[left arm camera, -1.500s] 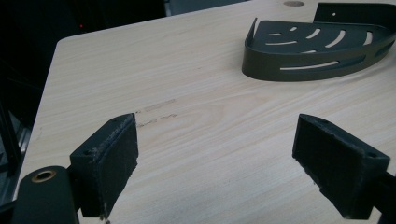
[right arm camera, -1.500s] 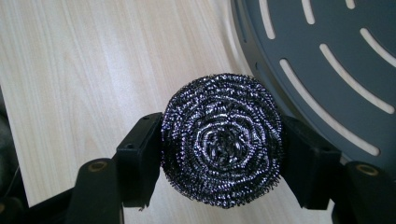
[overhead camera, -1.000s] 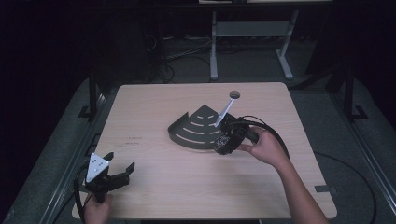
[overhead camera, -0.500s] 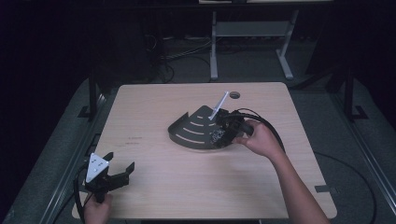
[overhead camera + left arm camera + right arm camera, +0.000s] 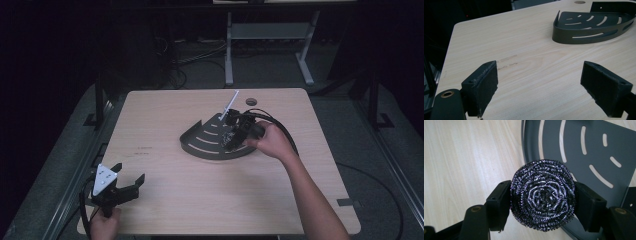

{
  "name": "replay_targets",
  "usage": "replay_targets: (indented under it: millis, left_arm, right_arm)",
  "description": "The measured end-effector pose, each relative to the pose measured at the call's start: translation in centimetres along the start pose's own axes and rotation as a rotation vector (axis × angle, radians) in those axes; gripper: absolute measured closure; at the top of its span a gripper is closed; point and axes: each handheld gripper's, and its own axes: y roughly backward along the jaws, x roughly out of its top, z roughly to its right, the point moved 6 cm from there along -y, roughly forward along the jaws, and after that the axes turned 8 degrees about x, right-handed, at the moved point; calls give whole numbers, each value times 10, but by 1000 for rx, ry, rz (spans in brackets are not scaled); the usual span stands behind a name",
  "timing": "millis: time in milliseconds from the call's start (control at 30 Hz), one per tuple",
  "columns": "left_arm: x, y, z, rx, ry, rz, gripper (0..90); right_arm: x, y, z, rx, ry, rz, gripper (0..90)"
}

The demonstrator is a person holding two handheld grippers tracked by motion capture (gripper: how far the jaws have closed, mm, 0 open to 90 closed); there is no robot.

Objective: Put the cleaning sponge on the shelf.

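Over slotted grey tray [image 5: 596,147]: right hand-held gripper [image 5: 542,202] clamps steel scourer [image 5: 542,195]; left hand-held gripper [image 5: 540,85] gapes; no legible writing.

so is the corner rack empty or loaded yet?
Empty. The corner rack has a bare slotted floor; the steel scourer is clamped in the right gripper, held above the rack's edge, not yet set down.

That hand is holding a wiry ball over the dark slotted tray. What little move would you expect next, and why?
Probably a short lowering into the corner tray. The right gripper is shut on the steel scourer, which hangs over the tray's rim, partly above the bare table. Easing it further over the slotted floor and down would likely let it be released inside.
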Motion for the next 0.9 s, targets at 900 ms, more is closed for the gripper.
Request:
replay_targets:
  millis: [900]
  left_arm:
    - [0, 1, -2, 0, 0, 3, 138]
  right_arm:
    - [5, -32, 33, -5, -74, -33, 344]
